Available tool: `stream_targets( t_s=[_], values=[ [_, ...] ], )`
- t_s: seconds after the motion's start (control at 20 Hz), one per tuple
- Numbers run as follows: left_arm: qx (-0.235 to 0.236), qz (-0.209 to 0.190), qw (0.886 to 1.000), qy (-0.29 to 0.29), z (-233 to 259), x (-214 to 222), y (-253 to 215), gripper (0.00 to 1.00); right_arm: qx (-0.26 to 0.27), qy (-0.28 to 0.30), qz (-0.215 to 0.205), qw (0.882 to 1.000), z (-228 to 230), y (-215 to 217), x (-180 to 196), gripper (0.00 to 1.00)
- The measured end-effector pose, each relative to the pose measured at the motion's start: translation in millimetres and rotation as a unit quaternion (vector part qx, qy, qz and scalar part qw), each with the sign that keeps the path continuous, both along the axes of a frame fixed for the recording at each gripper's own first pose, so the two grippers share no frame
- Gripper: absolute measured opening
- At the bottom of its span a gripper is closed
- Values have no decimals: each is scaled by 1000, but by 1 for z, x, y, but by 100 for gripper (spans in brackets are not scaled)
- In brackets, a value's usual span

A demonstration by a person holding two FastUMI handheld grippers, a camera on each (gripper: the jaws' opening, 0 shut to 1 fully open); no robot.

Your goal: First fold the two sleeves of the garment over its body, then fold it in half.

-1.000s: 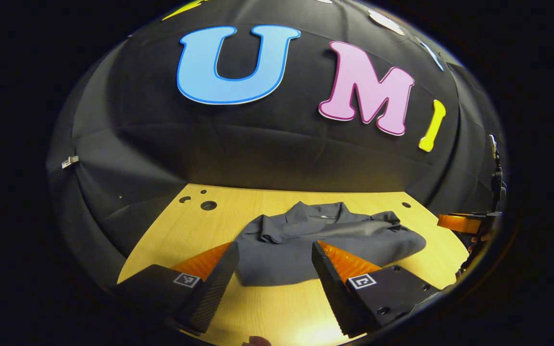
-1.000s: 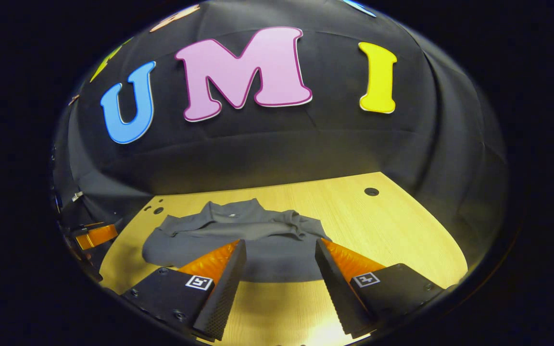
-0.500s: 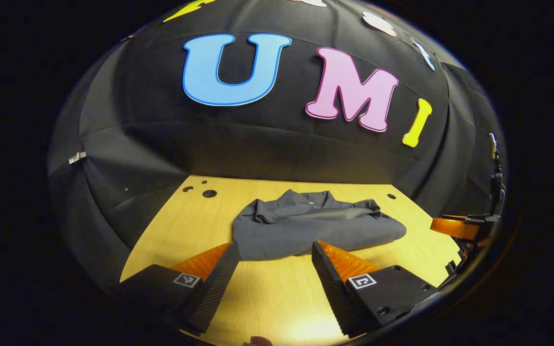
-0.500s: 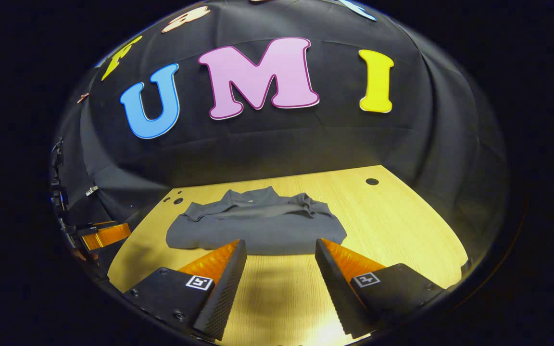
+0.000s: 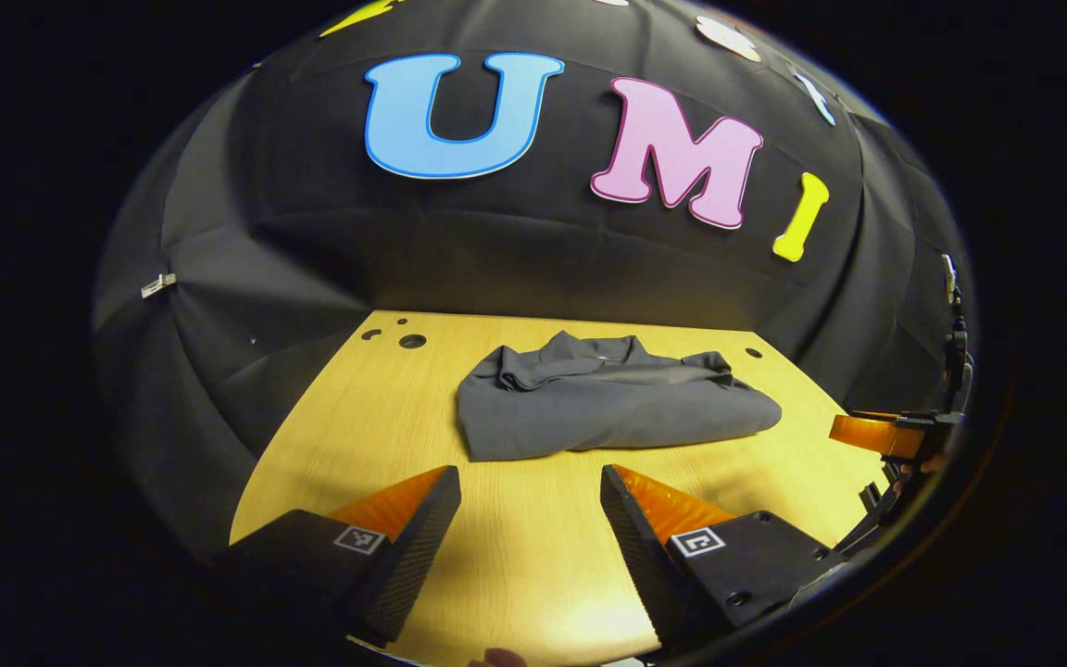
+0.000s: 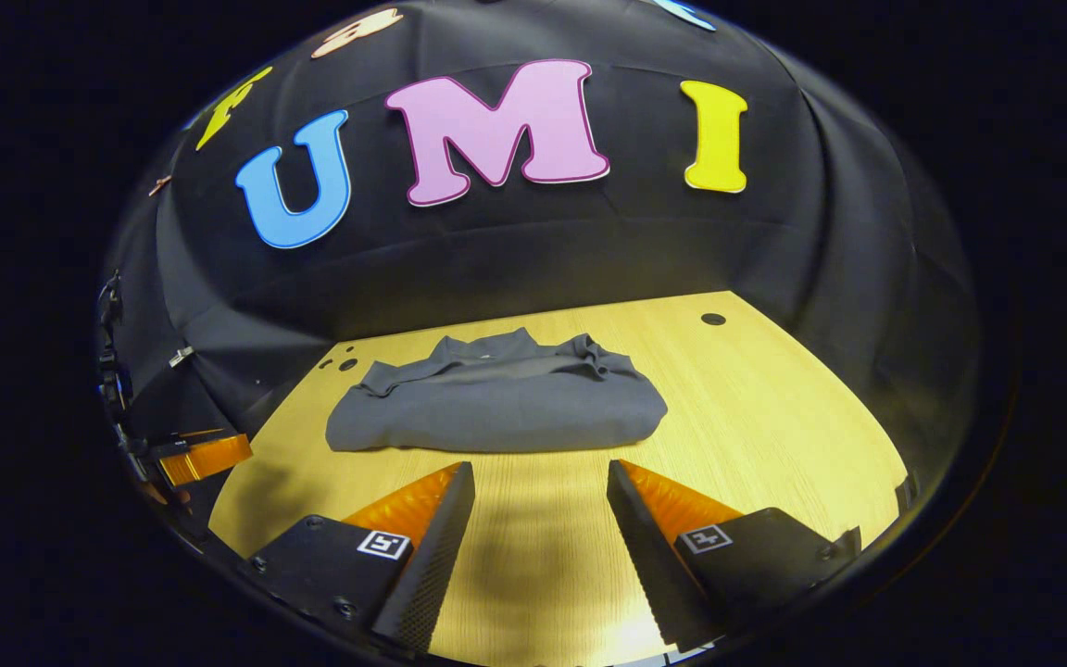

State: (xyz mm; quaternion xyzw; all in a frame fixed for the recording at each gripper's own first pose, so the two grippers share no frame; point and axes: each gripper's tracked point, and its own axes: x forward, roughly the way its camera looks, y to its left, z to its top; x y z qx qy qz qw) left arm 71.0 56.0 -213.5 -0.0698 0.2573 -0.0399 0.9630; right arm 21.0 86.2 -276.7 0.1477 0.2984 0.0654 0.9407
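Observation:
A dark grey garment [image 5: 608, 412] lies folded in a compact bundle on the light wooden table [image 5: 515, 556], collar toward the back wall. The right gripper view shows the same garment [image 6: 496, 408] just beyond the fingertips. My left gripper [image 5: 526, 477] hovers open over bare table, short of the garment's near edge, with nothing between its fingers. My right gripper [image 6: 541, 471] is open too, a little in front of the garment's near fold and apart from it. The right gripper's orange finger [image 5: 876, 434] shows at the right edge of the left gripper view, and the left gripper's [image 6: 205, 457] at the left edge of the right gripper view.
Black cloth walls close in the table on the back and sides. Small round holes [image 5: 411, 341] mark the table's far left corner, and another hole [image 6: 712, 319] sits at the far right. Bare wood lies between the garment and the table's near edge.
Both grippers have drawn back from the garment toward the near edge. A second ago their open fingers overlapped the cloth; now the garment lies apart from them, folded.

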Motion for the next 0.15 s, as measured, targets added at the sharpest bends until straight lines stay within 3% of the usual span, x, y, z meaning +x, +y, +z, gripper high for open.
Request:
stream_targets(
  t_s=[0.15],
  values=[
    [3,-3,1000,-1,0,1,0,96,-4,-2,-1,1000,3,-2,-1,89]
  ],
)
